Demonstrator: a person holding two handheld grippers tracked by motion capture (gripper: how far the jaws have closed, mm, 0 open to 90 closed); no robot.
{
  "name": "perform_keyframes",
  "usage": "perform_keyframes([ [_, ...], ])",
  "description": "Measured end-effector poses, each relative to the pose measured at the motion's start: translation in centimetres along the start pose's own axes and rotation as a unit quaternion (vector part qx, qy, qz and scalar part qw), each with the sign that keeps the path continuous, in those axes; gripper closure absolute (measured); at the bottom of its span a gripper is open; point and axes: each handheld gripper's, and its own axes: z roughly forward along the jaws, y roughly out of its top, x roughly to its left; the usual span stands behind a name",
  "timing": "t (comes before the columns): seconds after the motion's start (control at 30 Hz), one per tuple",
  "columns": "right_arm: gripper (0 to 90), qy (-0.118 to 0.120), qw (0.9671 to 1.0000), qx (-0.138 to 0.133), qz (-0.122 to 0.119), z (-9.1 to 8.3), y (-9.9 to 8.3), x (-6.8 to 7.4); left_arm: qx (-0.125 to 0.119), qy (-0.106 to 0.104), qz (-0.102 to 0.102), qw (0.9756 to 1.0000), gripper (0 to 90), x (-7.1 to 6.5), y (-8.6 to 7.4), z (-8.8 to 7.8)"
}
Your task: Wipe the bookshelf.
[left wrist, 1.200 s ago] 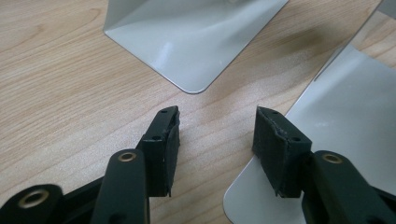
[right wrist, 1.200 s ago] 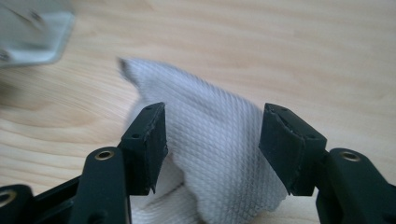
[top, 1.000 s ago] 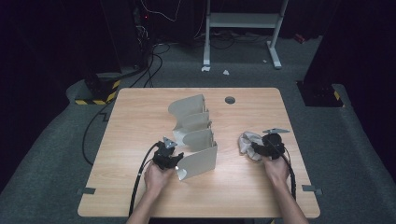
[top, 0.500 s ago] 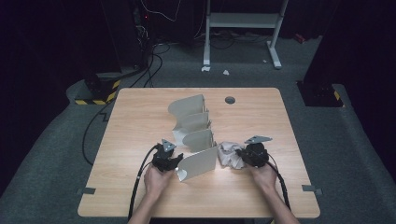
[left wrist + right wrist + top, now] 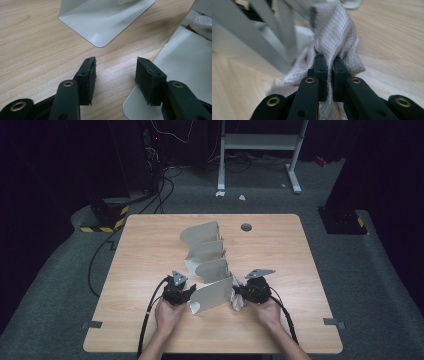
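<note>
My right gripper (image 5: 329,58) has its jaws pinched tight on a pale grey cloth (image 5: 334,32), and they have just been closing onto it; the woven fabric bunches up above the jaw tips and hangs down on both sides of them. In the high view that cloth (image 5: 237,297) sits at the right end of the nearest white bookend (image 5: 212,295), touching it or just beside it, with my right gripper (image 5: 241,292) right behind it.

My left gripper (image 5: 116,68) has its jaws standing well apart with nothing between them but bare wood. Its right jaw hovers over the flat foot of the nearest bookend (image 5: 185,65); whether it touches I cannot tell. Another bookend's foot (image 5: 105,20) lies farther ahead on the table (image 5: 32,42). From above, my left gripper (image 5: 189,294) sits at the left end of that nearest bookend, and a row of white bookends (image 5: 205,251) runs away from me toward the middle of the table (image 5: 145,245).
</note>
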Motion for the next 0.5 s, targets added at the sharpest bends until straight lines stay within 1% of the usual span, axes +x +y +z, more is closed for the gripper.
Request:
perform_keyframes([
  [0.13, 85.3, 0.011, 0.9998, -0.012, -0.015, -0.6, 0.8, 1.0, 0.0, -0.002, 0.002, 1.0, 50.8, 0.1, 0.1, 0.1],
  [0.2, 85.4, 0.015, 0.9996, -0.018, -0.019, -0.9, 1.0, 1.3, 0.0, -0.004, 0.002, 1.0, 50.8, 0.1, 0.1, 0.1],
  [0.33, 85.4, 0.03, 0.9988, -0.033, -0.02, -1.8, 1.3, 1.7, 0.001, -0.004, 0.004, 1.0, 50.8, 0.2, 0.3, 0.3],
  [0.37, 85.4, 0.03, 0.9988, -0.033, -0.02, -1.8, 1.3, 1.7, 0.001, -0.004, 0.004, 1.0, 50.8, 0.2, 0.3, 0.3],
  [0.43, 85.4, 0.038, 0.9979, -0.047, -0.023, -2.7, 1.6, 2.0, 0.0, -0.005, 0.003, 1.0, 50.8, 0.2, 0.4, 0.4],
  [0.5, 85.4, 0.04, 0.9975, -0.054, -0.024, -3.1, 1.9, 2.2, 0.001, -0.006, 0.005, 1.0, 50.8, 0.3, 0.4, 0.5],
])
